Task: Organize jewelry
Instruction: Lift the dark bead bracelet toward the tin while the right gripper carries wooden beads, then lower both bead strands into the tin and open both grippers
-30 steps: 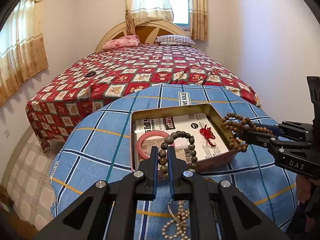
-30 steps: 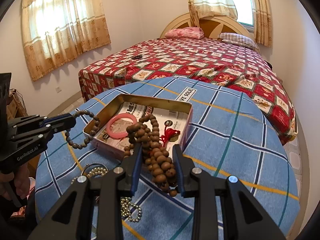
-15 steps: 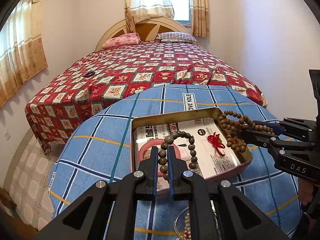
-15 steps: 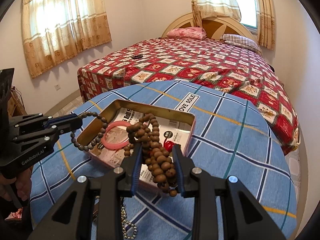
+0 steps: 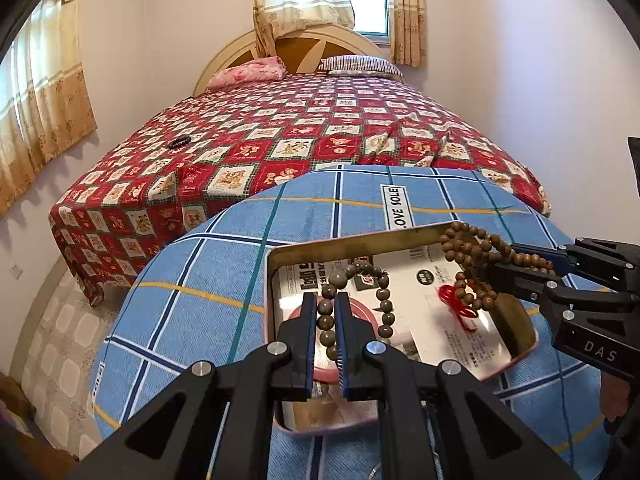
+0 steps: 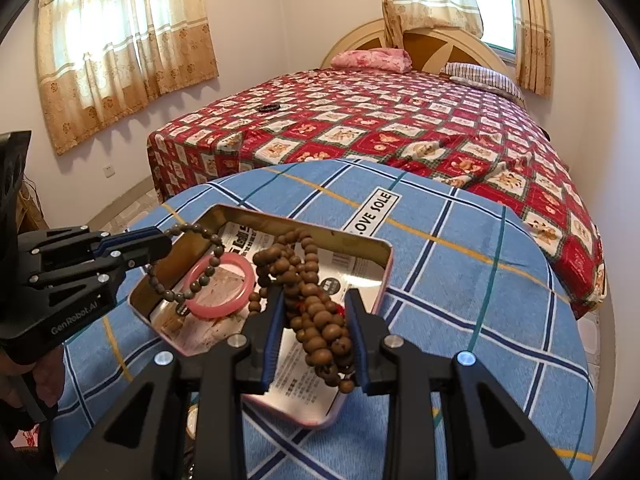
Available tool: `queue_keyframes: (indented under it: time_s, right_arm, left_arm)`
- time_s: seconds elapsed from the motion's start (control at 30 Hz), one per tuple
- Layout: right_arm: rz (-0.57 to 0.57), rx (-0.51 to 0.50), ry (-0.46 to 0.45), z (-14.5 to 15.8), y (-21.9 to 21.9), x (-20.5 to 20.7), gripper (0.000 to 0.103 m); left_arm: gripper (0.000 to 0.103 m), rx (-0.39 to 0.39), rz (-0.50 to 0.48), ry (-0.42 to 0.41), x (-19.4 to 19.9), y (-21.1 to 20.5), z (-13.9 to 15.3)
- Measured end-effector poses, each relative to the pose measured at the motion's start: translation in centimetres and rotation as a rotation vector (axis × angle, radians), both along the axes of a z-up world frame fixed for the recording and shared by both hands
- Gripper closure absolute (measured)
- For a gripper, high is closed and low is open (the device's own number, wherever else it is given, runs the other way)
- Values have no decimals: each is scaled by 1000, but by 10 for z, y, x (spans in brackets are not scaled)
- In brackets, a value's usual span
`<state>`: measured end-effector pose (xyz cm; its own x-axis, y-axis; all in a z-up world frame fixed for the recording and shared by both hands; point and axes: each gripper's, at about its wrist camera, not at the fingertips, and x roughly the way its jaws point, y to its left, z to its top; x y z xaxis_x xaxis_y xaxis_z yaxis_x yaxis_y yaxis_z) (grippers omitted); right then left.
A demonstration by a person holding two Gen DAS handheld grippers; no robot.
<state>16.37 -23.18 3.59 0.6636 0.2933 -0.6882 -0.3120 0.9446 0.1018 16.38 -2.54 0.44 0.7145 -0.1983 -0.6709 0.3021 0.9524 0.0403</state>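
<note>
Both grippers advanced over shallow gold-rimmed metal tin (image 5: 276,276) on blue plaid tabletop (image 5: 192,280). Left gripper (image 5: 323,340) fingers pinch grey-green round-bead bracelet (image 5: 382,300); right gripper (image 6: 314,340) fingers clamp bunched brown wooden bead strand (image 6: 316,320). Both hang above tin. Beads light, limp, prone to slipping; grip across several beads.

The table (image 5: 224,280) wears a blue cloth crossed by navy, white, teal and yellow lines, and on it a pink-walled tin (image 6: 384,276) with a gold-toned inside is lined with white paper printed in black and red. In the tin lies a plain pink bangle (image 6: 220,312); the grey-brown bead bracelet (image 5: 380,292) and the warmer brown bead strand (image 6: 316,320), which carries a red thread tassel (image 5: 460,304), show against the black grippers with their blue finger pads (image 5: 340,344). Behind, the bed (image 5: 320,136) has a red and cream checked cover with small bear pictures, a pink floral pillow (image 5: 248,74), a striped pillow (image 5: 360,64), and beige curtains (image 6: 120,48) with a tan patterned border.
</note>
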Motion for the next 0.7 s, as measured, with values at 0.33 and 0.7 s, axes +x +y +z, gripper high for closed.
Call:
queue_keyframes:
  time_s: [0.33, 0.7]
  right_arm:
    - [-11, -2, 24, -10, 1, 17, 70]
    - [-14, -23, 37, -19, 7, 34, 70]
  left_arm:
    - [95, 19, 9, 17, 19, -2, -7]
    - [95, 41, 14, 38, 33, -5, -16]
